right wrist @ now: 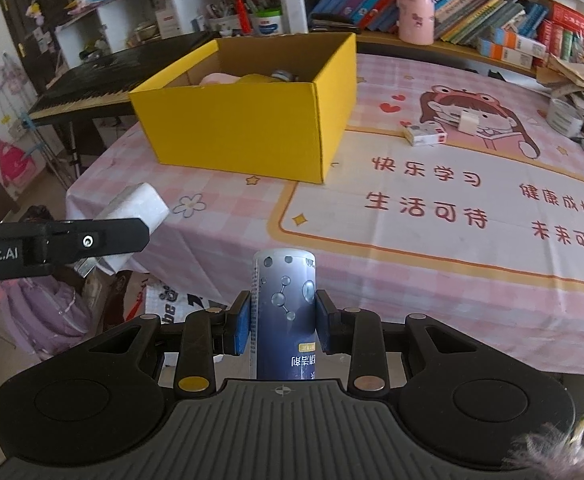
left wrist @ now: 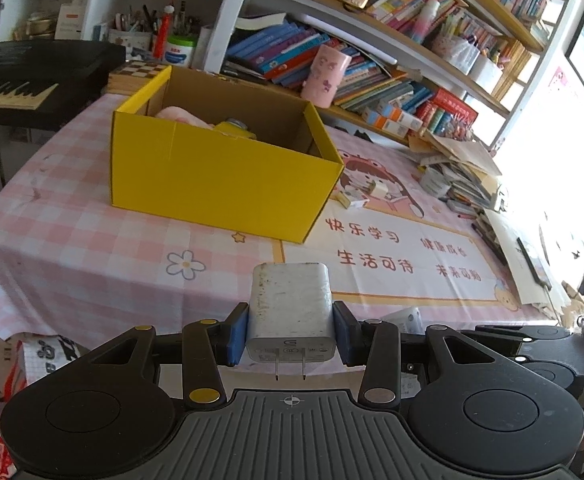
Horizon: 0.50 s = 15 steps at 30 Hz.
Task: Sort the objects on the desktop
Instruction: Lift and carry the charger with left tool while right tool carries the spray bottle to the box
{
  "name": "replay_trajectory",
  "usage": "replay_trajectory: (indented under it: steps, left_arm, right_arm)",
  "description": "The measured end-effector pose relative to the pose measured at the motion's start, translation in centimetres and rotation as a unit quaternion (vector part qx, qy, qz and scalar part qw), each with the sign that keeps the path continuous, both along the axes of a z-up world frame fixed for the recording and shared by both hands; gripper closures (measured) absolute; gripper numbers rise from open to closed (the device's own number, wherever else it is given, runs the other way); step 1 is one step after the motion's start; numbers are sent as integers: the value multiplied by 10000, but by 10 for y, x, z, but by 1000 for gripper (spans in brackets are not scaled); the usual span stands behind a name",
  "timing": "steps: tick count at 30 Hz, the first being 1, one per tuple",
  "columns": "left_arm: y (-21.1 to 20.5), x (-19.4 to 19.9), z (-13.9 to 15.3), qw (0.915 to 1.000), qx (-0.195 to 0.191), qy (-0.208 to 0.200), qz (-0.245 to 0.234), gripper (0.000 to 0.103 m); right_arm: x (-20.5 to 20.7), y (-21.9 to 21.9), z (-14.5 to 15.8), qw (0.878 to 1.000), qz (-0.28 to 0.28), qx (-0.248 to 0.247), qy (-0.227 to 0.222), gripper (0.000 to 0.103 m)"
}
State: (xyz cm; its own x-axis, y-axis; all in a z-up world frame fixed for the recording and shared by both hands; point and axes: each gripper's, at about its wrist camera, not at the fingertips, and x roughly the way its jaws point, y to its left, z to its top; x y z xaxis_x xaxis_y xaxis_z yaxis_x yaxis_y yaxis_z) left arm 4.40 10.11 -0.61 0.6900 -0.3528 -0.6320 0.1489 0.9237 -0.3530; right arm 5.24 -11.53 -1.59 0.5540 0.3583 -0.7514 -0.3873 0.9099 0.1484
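Note:
My left gripper [left wrist: 291, 330] is shut on a white plug adapter [left wrist: 290, 304], its two prongs pointing back at the camera, held near the table's front edge. My right gripper [right wrist: 283, 326] is shut on a blue and grey tube [right wrist: 284, 312] printed with bubbles. The right wrist view also shows the left gripper [right wrist: 132, 236] with the white plug adapter [right wrist: 136, 204] at the left. An open yellow cardboard box [left wrist: 220, 176] stands beyond on the pink checked tablecloth [left wrist: 72, 248], and the yellow cardboard box [right wrist: 252, 128] holds a pink item and a yellow item.
A small white box [right wrist: 426, 135] and a white cube charger [right wrist: 468, 122] lie on the cartoon mat right of the yellow box. Stacked papers [left wrist: 460, 176] crowd the right edge. A keyboard [left wrist: 24, 76] sits at the left, bookshelves and a pink cup [right wrist: 415, 10] behind.

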Motion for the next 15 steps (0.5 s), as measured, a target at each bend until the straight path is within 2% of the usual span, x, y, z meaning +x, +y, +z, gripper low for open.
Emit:
replay_trajectory:
  steps: [8,15]
  left_arm:
    - [10,-3,5,9999,20,-68,142,61]
    - [22,6,16,9987,-13,-285,428,61]
  right_arm:
    - [-2,9,2,9999,146,49,-34,73]
    - [6,19,13,9992,368,120,-141,73]
